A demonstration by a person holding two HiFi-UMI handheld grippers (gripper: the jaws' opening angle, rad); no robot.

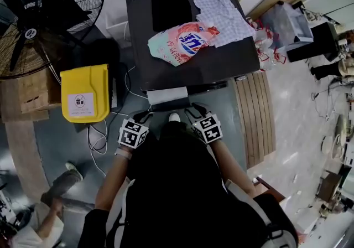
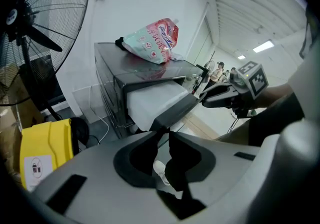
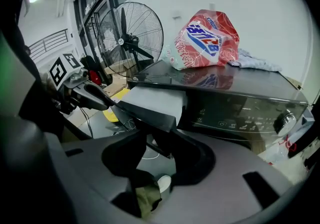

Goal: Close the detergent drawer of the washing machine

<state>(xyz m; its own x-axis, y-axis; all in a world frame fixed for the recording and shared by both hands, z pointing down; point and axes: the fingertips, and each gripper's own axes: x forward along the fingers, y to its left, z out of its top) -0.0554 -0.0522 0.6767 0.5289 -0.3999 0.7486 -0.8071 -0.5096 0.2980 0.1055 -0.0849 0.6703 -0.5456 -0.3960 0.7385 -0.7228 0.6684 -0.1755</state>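
The washing machine [image 1: 221,70] is dark, and its white detergent drawer [image 1: 167,96] stands pulled out toward me. The drawer also shows in the left gripper view [image 2: 155,103] and in the right gripper view [image 3: 150,100]. My left gripper [image 1: 142,115] is at the drawer front's left corner, my right gripper [image 1: 194,111] at its right corner. The left gripper's jaws [image 2: 163,130] stand a narrow gap apart just below the drawer's dark front, with nothing between them. The right gripper's jaws [image 3: 157,138] stand wider apart, also with nothing in them. Whether either touches the drawer I cannot tell.
A pink detergent pouch [image 1: 180,43] and a checked cloth [image 1: 221,11] lie on the machine's top. A yellow bin [image 1: 84,93] and a big fan [image 1: 38,14] stand to the left, with cables [image 1: 102,136] on the floor. A wooden slatted board [image 1: 254,117] lies to the right.
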